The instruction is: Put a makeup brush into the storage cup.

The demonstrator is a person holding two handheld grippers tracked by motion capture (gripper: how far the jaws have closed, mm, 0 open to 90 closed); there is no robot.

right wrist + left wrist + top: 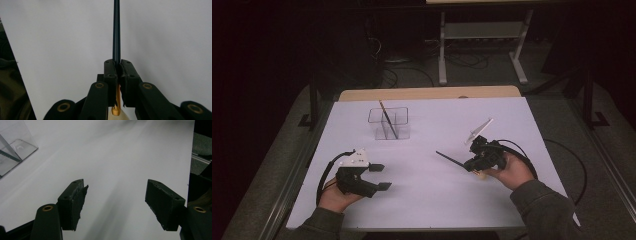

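My right gripper [469,165] hovers over the right half of the white table [437,200], shut on a thin dark stick [449,159] that points left towards the middle. In the right gripper view the stick [116,30] runs straight up from between the closed jaws of the right gripper [118,62], and its orange-tan end [116,108] shows below them. A clear divided container [377,131] stands at the back centre-left with another thin stick [388,120] leaning in it. My left gripper [381,177] rests at front left, open and holding nothing, as the left gripper [116,187] shows in its own view.
A corner of the clear container [23,147] shows at the upper left of the left gripper view. A wooden board edge [427,93] runs along the table's far side. Beyond it a metal desk frame [442,55] and cables lie on the dark floor.
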